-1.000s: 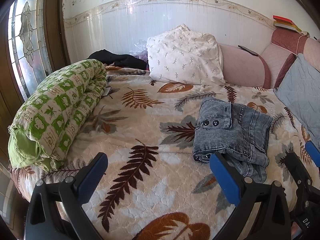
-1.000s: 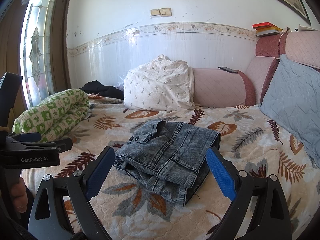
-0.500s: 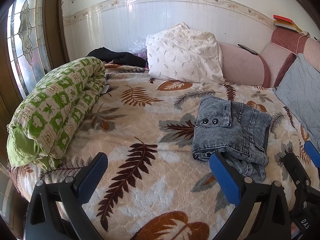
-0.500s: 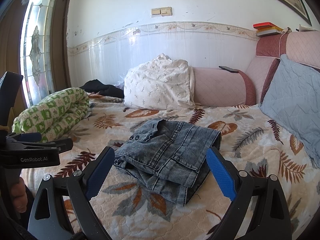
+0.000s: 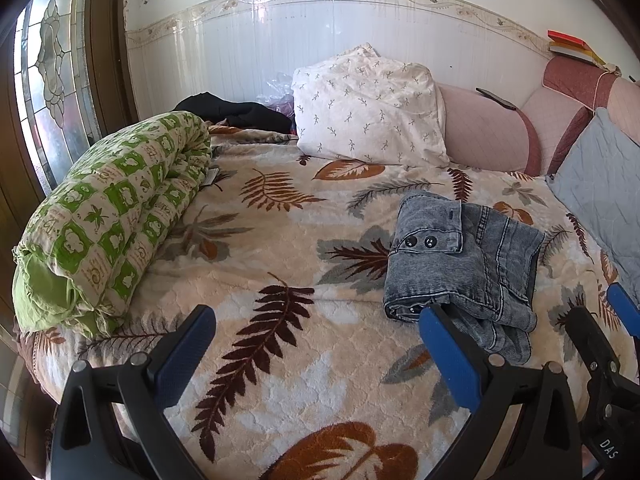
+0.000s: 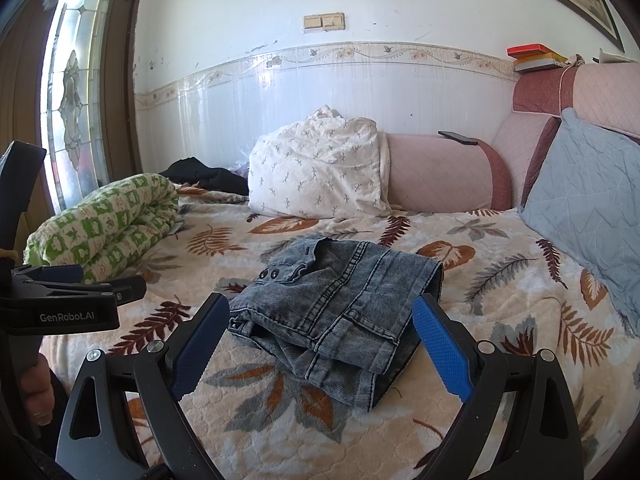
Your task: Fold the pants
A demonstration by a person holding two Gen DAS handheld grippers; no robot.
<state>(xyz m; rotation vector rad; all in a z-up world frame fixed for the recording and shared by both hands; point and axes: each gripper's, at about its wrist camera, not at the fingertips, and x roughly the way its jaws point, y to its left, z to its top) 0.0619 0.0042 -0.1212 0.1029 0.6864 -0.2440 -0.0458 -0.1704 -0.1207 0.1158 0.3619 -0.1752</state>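
Note:
Grey denim pants [image 5: 464,256] lie folded into a compact bundle on the leaf-patterned bedspread [image 5: 280,248], waistband buttons facing up. In the right wrist view the pants [image 6: 336,304] sit just beyond my right gripper [image 6: 320,332], which is open and holds nothing. My left gripper [image 5: 316,340] is open too, hovering over bare bedspread to the left of the bundle, its right finger near the bundle's front corner. The right gripper's fingers [image 5: 624,308] show at the right edge of the left wrist view; the left gripper [image 6: 72,284] shows at the left of the right wrist view.
A rolled green-and-white quilt [image 5: 108,220] lies along the bed's left side. A white patterned pillow [image 5: 368,108], a pink bolster [image 5: 484,132] and dark clothing [image 5: 236,112] line the wall. A grey-blue cushion [image 6: 588,192] leans at the right. A hand [image 6: 36,392] grips the left tool.
Almost nothing has changed; the left wrist view has shifted slightly, and the pants stay where they were. Both grippers stay open.

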